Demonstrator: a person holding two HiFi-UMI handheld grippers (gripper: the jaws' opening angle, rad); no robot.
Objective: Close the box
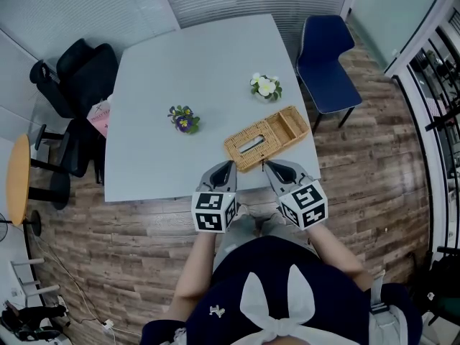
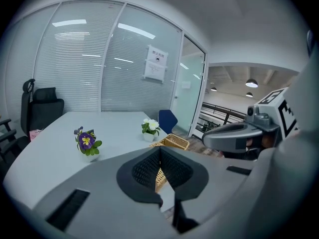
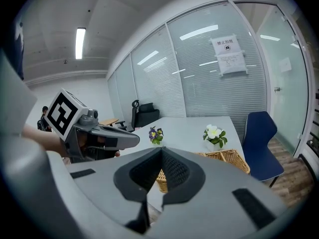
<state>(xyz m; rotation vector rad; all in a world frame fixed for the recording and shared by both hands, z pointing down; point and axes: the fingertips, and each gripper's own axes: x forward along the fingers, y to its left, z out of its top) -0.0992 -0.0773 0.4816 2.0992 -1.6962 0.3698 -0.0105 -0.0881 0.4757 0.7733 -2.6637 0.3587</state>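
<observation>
Near the table's [image 1: 194, 70] front right corner, close to the front edge: the box [image 1: 267, 138], a long rectangle of honey-coloured woven wicker. Sits at a slant to that edge. Two halves side by side: the one nearer the front edge flat-topped with a dark oval slot, the one toward the right edge an open hollow with woven walls. How the two halves join cannot be told.

Smooth, pale grey tabletop with square corners. Toward the middle, a small pot of purple flowers [image 1: 184, 119]. Toward the right edge, a small white pot of white flowers [image 1: 266, 86], near the box's far side and well apart from the purple ones.

At the front edge, the left gripper [image 1: 228, 165]: a matte grey shell tapering to a point, with black ribbed pads pressed together. Grips nothing. Points at the box's near end from just beside it; whether it touches cannot be told. Alongside, the right gripper [image 1: 267, 165]: same grey shell and ribbed black pads, likewise closed tight on nothing, its tip by the box's front long side. Black-and-white marker cubes at the back of both.

Off the right edge, a blue moulded chair [image 1: 327, 60] on thin dark legs. Off the left edge, a black padded office chair [image 1: 79, 74]. Underneath, a wood-plank floor [image 1: 374, 164].
</observation>
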